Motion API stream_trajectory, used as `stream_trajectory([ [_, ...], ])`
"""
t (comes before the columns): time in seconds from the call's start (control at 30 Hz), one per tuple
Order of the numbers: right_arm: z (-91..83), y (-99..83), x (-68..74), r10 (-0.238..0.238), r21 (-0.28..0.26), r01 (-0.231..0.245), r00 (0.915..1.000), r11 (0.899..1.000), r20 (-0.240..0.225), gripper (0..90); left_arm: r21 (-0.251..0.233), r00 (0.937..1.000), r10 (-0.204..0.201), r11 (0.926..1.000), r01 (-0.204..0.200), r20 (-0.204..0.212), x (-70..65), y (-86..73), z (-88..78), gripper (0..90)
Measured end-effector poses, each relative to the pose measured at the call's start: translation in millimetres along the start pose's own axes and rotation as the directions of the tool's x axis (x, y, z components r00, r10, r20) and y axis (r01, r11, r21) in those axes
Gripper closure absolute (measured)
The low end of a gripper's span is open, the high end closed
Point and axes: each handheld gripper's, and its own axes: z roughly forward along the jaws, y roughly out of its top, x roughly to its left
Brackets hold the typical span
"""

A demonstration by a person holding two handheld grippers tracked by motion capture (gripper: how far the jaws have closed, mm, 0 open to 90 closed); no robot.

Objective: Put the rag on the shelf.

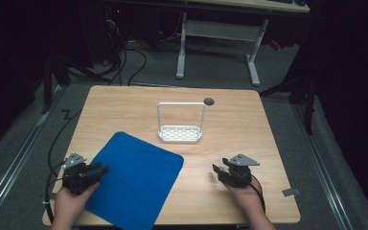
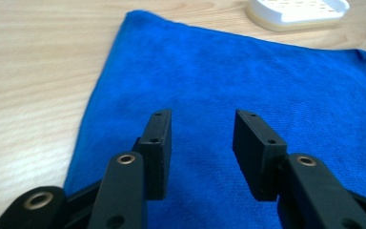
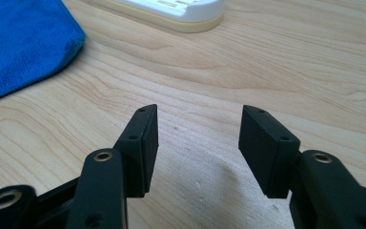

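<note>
The left claw (image 2: 202, 143) is spread over the blue cloth (image 1: 134, 179), at the worktop's (image 1: 249, 139) 8 o'clock. The right claw (image 3: 198, 148), also spread, hovers over bare wood at 4 o'clock. A white rack (image 1: 180, 125) stands near centre.

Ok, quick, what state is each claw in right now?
Left claw: open, holding nothing, over the blue cloth.
Right claw: open, holding nothing, over bare table.
</note>
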Motion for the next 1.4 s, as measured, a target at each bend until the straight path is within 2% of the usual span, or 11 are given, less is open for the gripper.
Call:
stream_trajectory([
  [0.07, -2.1, 0.4, -1.1, 0.006, -0.015, -0.006, 1.0000, 1.000, 0.001, 49.0, -0.004, 0.9999, 0.012, 0.9999, -0.012, 0.004, -2.1, 1.7, 2.1, 58.2],
  [0.13, -3.8, 0.2, -1.6, 0.010, -0.019, -0.010, 0.9999, 1.000, 0.003, 49.0, -0.012, 0.9998, -0.004, 0.9999, 0.004, 0.018, -1.2, 1.4, 3.7, 58.2],
  [0.37, -4.6, 0.5, -3.8, 0.020, -0.026, -0.021, 0.9998, 0.999, -0.003, 51.0, 0.007, 0.9999, 0.006, 1.0000, -0.006, 0.013, 0.0, -1.0, 8.9, 58.0],
  [0.5, -4.1, 2.3, -2.4, 0.027, -0.039, -0.028, 0.9993, 0.999, -0.026, 54.0, 0.007, 0.9999, -0.001, 1.0000, 0.001, 0.014, 1.8, -2.1, 7.7, 58.3],
  [0.67, -2.0, 7.6, 8.1, -0.013, -0.048, 0.011, 0.9989, 0.999, -0.045, 58.9, 0.012, 0.9998, 0.004, 0.9999, -0.004, 0.018, 1.3, -3.5, 5.4, 63.5],
  [0.7, 0.1, 11.6, 18.6, -0.019, -0.054, 0.015, 0.9971, 0.998, -0.073, 61.9, 0.013, 0.9996, 0.001, 0.9999, -0.001, 0.027, 0.6, -4.3, 3.5, 67.1],
  [0.77, 2.3, 15.2, 26.6, -0.034, -0.055, 0.029, 0.9947, 0.998, -0.097, 64.9, 0.022, 0.9997, 0.001, 0.9998, -0.001, 0.025, 0.3, -5.6, 1.6, 71.7],
  [0.87, 8.9, 22.0, 44.4, -0.075, -0.061, 0.067, 0.9866, 0.996, -0.145, 68.6, 0.044, 0.9998, 0.004, 0.9990, -0.005, 0.022, -0.8, -11.4, 0.3, 78.6],
  [0.97, 18.7, 28.4, 60.0, -0.090, -0.058, 0.079, 0.9732, 0.995, -0.212, 72.2, 0.073, 0.9998, 0.018, 0.9971, -0.019, 0.012, -3.1, -16.5, 1.1, 81.7],
  [1.2, 40.2, 41.8, 97.6, -0.160, -0.037, 0.156, 0.9413, 0.987, -0.297, 81.0, 0.119, 0.9984, 0.055, 0.9915, -0.053, -0.012, -7.8, -26.1, 7.0, 84.1],
  [1.4, 55.3, 43.4, 125.8, -0.241, 0.016, 0.262, 0.9103, 0.965, -0.336, 90.0, 0.112, 0.9982, 0.059, 0.9920, -0.058, -0.011, -8.8, -27.9, 6.6, 84.4],
])
